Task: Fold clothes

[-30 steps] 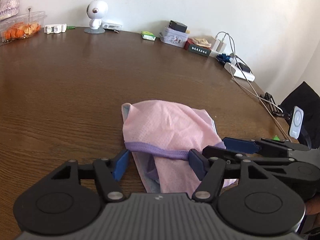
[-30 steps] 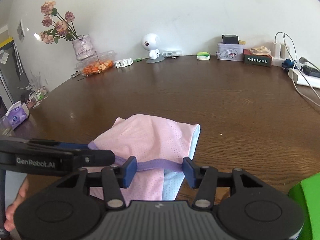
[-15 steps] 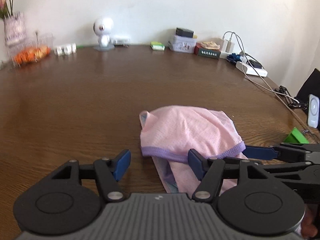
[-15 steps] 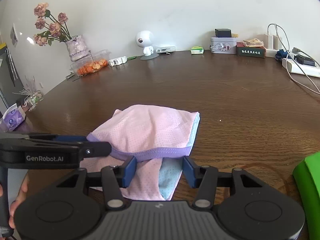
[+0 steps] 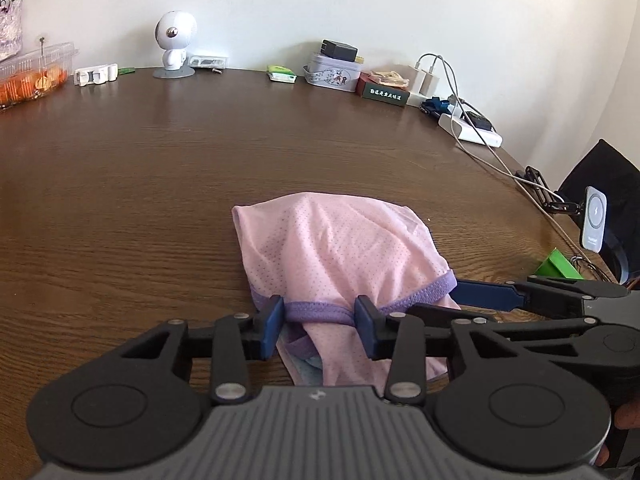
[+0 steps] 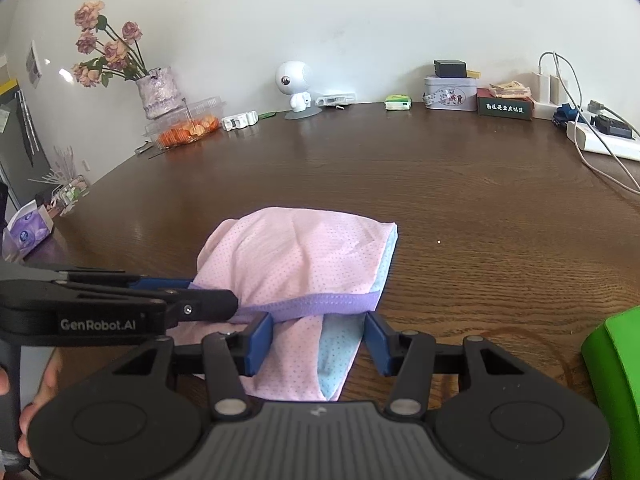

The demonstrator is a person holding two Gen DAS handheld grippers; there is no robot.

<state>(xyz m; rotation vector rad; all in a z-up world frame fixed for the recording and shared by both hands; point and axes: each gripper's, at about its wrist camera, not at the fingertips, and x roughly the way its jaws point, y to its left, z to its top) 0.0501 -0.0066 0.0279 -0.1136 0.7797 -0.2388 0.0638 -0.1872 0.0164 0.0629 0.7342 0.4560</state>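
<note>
Pink mesh garment with purple waistband (image 5: 340,252) now between both tongs; left gripper (image 5: 318,326) narrowed, right gripper (image 6: 318,336) wide, neither gripping; next fold starting.

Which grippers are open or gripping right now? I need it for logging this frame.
Left gripper: open, fingers either side of the pink garment's purple waistband.
Right gripper: open, holding nothing.

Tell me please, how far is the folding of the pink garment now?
Partly done. The pink garment already lies doubled on the table, its purple waistband across the near side. Both the left claw and the right claw are open at that band, gripping nothing. Further folds remain.
</note>
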